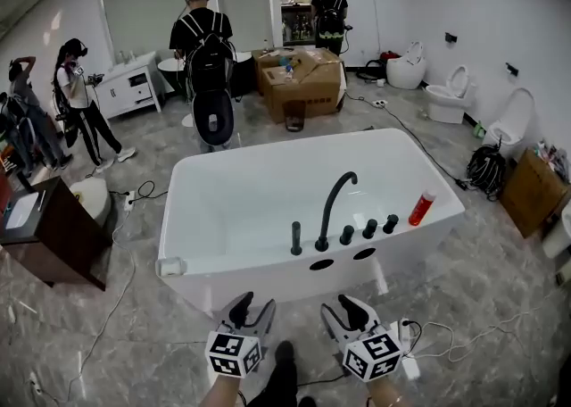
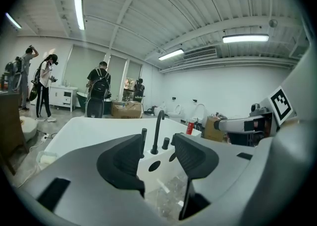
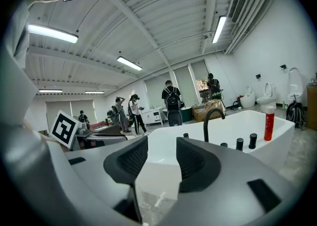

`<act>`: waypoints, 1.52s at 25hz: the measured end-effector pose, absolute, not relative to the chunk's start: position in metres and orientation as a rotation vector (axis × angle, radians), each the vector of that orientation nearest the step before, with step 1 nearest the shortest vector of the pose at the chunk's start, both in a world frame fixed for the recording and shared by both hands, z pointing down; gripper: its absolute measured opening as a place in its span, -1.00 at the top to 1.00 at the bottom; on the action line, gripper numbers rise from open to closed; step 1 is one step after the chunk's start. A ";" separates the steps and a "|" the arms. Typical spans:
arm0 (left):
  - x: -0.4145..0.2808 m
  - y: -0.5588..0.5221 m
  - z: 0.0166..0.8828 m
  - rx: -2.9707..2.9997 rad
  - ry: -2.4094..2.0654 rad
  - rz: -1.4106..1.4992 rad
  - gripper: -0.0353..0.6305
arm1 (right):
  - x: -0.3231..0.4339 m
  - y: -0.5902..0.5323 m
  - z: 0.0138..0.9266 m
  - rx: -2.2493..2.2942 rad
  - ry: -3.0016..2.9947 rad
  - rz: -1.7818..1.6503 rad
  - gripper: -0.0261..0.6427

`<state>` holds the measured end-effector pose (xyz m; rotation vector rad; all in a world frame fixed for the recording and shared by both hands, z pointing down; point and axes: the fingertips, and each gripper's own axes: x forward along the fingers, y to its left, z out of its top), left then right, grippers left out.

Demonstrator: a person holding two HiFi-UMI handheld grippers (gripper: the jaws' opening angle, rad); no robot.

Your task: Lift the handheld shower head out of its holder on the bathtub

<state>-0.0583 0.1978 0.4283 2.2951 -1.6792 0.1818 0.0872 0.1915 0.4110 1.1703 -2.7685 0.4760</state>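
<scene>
In the head view, a white rectangular freestanding bathtub [image 1: 223, 218] stands on a grey marbled floor [image 1: 482, 307]. On its near rim a slim black cylindrical handheld shower head [image 1: 296, 238] stands upright in its holder. It is just left of a tall black curved spout [image 1: 332, 209]. Three short black knobs [image 1: 369, 228] follow to the right, and a red bottle [image 1: 422, 208] stands at the rim's right end. The left gripper [image 1: 252, 310] and the right gripper [image 1: 350, 311] are side by side on the near side of the tub, both pointing at the rim. The shower head lies beyond them, roughly between the two and clear of both.

In the left gripper view, the dark ribbed fingers [image 2: 126, 163] are spread apart with nothing between them, only the tub's white side wall and floor showing through the gap. The shower head [image 2: 143, 141] rises as a thin dark post just past the left finger's tip, untouched, with the spout [image 2: 157, 131] to its right and the bottle [image 2: 189, 128] farther right.

In the right gripper view, the fingers [image 3: 195, 163] also stand released and empty, with the tub's white near corner showing in the gap. The shower head [image 3: 185, 135] shows only as a small dark tip above the right finger. It is left of the spout [image 3: 210, 123], and it is too small to make out in detail. The knobs [image 3: 252, 141] and the bottle [image 3: 269, 123] stand along the rim to the right.
</scene>
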 end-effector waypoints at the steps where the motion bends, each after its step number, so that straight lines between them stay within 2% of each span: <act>1: -0.064 0.185 0.432 2.299 -1.672 0.185 0.24 | 0.081 0.179 0.415 1.173 -2.766 0.484 0.41; 13: -0.121 0.034 0.450 2.347 -1.575 0.207 0.12 | 0.010 0.036 0.434 1.195 -2.722 0.490 0.29; 22: -0.149 -0.047 0.463 2.385 -1.494 0.226 0.10 | -0.015 -0.042 0.438 1.289 -2.689 0.467 0.30; 38: -0.124 -0.118 0.503 2.445 -1.402 0.317 0.09 | -0.012 -0.103 0.455 1.303 -2.693 0.422 0.32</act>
